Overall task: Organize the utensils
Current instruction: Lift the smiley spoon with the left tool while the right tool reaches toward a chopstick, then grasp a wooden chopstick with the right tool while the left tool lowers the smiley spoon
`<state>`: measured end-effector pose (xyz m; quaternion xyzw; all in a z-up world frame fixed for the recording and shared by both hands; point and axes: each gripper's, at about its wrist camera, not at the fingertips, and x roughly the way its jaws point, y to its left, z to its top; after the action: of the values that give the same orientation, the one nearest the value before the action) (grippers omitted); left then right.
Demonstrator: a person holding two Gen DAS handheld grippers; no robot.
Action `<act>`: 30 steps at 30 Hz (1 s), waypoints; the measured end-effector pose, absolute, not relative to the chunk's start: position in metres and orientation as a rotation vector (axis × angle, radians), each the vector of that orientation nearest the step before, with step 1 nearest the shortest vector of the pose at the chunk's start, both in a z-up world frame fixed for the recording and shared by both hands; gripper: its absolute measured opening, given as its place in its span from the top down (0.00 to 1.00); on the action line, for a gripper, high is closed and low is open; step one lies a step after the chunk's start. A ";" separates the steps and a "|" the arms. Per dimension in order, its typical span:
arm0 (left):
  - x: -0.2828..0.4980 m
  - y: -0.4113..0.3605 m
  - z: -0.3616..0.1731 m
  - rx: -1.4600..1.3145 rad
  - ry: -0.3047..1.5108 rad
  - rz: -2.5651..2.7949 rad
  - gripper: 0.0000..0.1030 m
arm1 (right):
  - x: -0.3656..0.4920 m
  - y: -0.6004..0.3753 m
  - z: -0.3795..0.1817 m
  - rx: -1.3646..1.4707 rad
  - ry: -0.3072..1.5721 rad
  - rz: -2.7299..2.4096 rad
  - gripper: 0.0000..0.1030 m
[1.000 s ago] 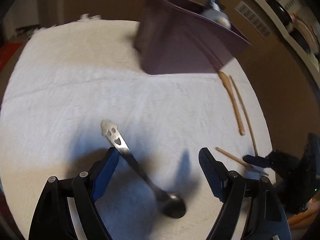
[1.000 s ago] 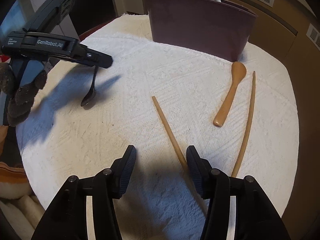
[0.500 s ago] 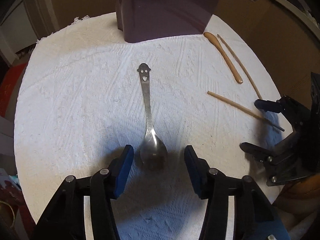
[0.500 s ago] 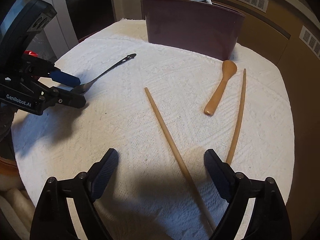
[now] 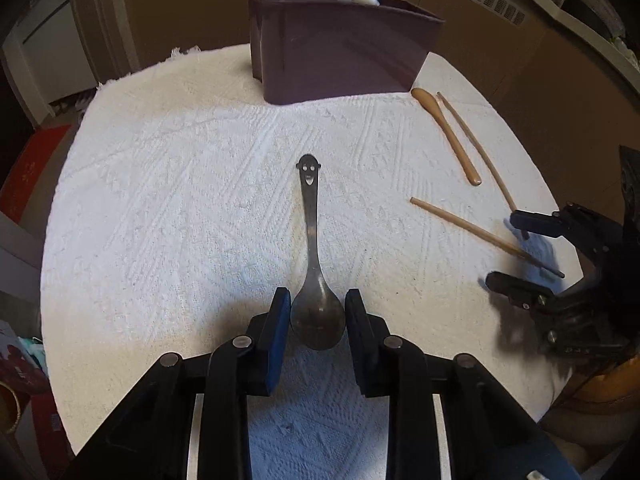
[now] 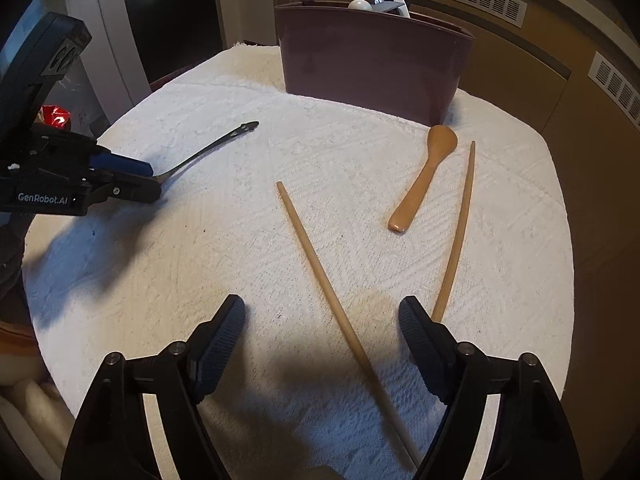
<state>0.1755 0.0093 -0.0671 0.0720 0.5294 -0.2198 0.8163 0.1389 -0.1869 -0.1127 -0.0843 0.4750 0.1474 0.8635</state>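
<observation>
While chopsticks (image 6: 332, 300) cross ahead, wooden spoon (image 6: 424, 178) lies beside; caddy (image 6: 372, 64) beyond.

Both wrist cams sat close above the counter (image 5: 160, 200), pitched steeply down, facing the far purple bin (image 5: 340, 48). Left cam looked from the near-left, right cam from the near-right. Shared: bin, metal spoon (image 6: 200, 156), chopsticks (image 6: 320, 272), each other's gripper.
</observation>
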 end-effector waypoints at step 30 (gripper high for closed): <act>0.153 0.017 0.033 0.111 0.781 -0.529 0.76 | 0.167 -0.184 -0.057 -0.061 0.966 0.359 0.95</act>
<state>0.1529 0.0167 0.0326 0.0535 0.3758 -0.2547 0.8894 0.1672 -0.1841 -0.0572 -0.0293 0.4620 0.1718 0.8696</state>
